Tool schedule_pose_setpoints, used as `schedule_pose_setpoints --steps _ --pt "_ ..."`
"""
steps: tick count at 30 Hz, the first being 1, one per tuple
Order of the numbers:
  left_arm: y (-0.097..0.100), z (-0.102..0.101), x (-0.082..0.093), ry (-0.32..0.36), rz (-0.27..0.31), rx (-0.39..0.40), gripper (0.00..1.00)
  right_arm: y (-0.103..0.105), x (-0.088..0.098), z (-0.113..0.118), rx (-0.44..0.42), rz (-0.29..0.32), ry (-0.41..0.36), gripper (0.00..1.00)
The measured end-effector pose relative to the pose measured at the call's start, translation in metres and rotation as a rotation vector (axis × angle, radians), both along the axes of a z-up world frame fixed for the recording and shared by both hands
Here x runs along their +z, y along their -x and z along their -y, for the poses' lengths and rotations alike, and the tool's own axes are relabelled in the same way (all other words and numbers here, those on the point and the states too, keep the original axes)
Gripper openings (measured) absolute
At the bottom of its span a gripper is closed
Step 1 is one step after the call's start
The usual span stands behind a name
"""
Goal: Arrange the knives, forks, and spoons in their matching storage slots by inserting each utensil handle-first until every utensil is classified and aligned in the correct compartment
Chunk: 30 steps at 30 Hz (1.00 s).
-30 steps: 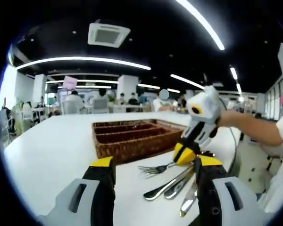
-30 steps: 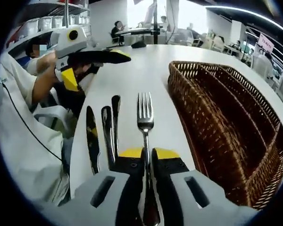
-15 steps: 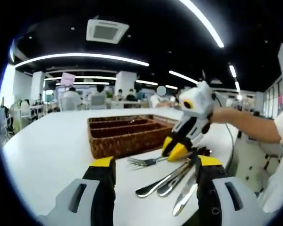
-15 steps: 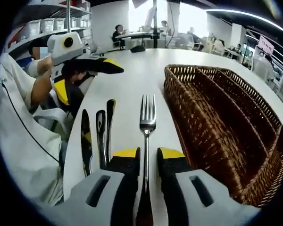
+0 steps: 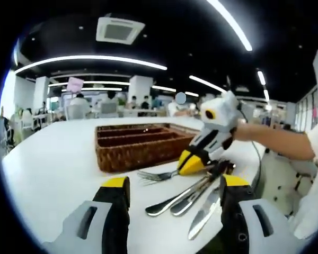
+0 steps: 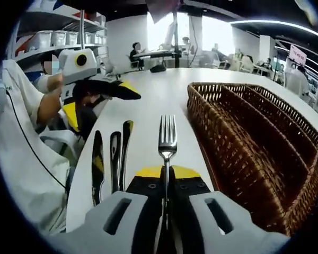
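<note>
**Gripping the fork at the table edge**

Holding the fork (image 6: pixel 167 145) by its handle, your right gripper (image 6: pixel 167 177) has both yellow-tipped jaws pressed together around the shaft, with the tines pointing away from you. In the left gripper view the same right gripper (image 5: pixel 193 163) comes in from the right, its yellow tips down on the fork (image 5: pixel 158 175), which lies near the front wall of the wicker tray (image 5: pixel 140 153).

Your left gripper (image 5: pixel 170 186) stands with its jaws wide apart and nothing between them, hovering over the white table (image 5: pixel 53 169). In the right gripper view it appears at the upper left as the left gripper (image 6: pixel 108 92), held above the table edge by your hand.

Just beside the fork, on its left in the right gripper view, three more utensils lie close together and roughly parallel: a knife (image 6: pixel 97 166), then a spoon (image 6: pixel 115 159), then a second spoon (image 6: pixel 126 143). In the left gripper view the knife (image 5: pixel 204 212) lies nearest your left gripper's right jaw.

The wicker tray (image 6: pixel 244 153) sits to the right of the fork, its long compartments divided by woven walls; no utensil is visible in the slots you can see. People sit at tables in the background.
</note>
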<state>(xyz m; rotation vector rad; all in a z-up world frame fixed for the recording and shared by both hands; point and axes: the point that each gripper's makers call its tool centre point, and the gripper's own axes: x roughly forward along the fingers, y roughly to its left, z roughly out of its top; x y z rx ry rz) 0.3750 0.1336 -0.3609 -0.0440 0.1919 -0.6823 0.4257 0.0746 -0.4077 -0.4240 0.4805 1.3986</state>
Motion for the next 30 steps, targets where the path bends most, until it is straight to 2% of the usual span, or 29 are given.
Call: schedule_pose_setpoints --steps 8,10,13,20,21,22,24,28,30 --pt "0.002 0.005 -0.006 0.022 -0.009 0.004 0.69 0.0 0.0 0.002 0.027 -0.004 -0.037 0.03" --pt "0.003 0.005 -0.01 0.031 -0.019 0.007 0.69 -0.005 0.001 0.006 0.007 0.033 -0.023 0.03" --pt "0.003 0.005 -0.011 0.038 -0.013 0.012 0.68 -0.003 0.004 0.006 0.007 0.027 -0.033 0.03" --pt "0.001 0.003 -0.019 0.041 -0.025 0.046 0.71 -0.005 0.026 0.01 -0.007 0.042 -0.059 0.03" --pt "0.0 0.001 -0.021 0.019 -0.018 0.062 0.71 -0.008 0.031 0.011 -0.011 0.057 -0.057 0.03" --pt "-0.001 -0.003 -0.025 -0.049 0.003 0.087 0.72 -0.012 0.037 0.013 -0.012 0.063 -0.052 0.03" --pt "0.0 -0.001 -0.027 -0.08 0.015 0.094 0.74 -0.016 0.045 0.015 -0.015 0.078 -0.05 0.03" --pt "0.005 0.003 -0.027 -0.073 0.013 0.09 0.75 -0.02 0.059 0.015 -0.02 0.105 -0.053 0.03" --pt "0.007 0.006 -0.029 -0.048 -0.005 0.089 0.75 -0.021 0.067 0.014 -0.021 0.105 -0.059 0.03"
